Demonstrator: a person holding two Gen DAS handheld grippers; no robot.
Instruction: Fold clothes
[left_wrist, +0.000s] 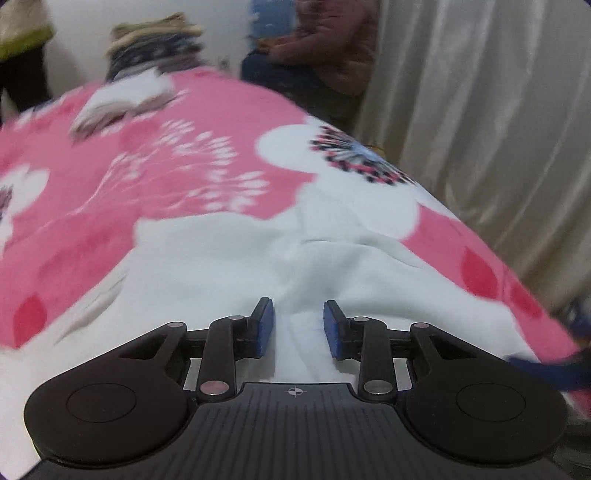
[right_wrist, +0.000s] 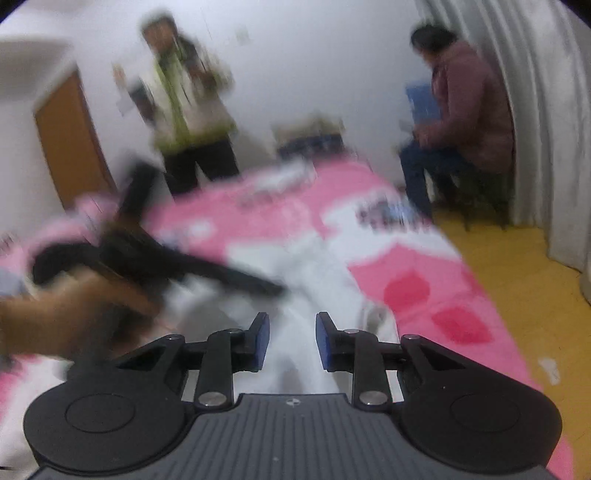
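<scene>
Looking down the left wrist view, the left gripper hangs partly open and empty over the white garment on the pink blanket. Right wrist view: the right gripper, partly open, holds nothing; pinch an edge squarely before folding.

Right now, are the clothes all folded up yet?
Not yet. The white garment lies rumpled on the pink blanket, with no neat fold showing. Both tools, left and right, are open just above it, gripping nothing. Folded clothes seem stacked beyond the bed. Still left: grabbing and folding the white one.
</scene>
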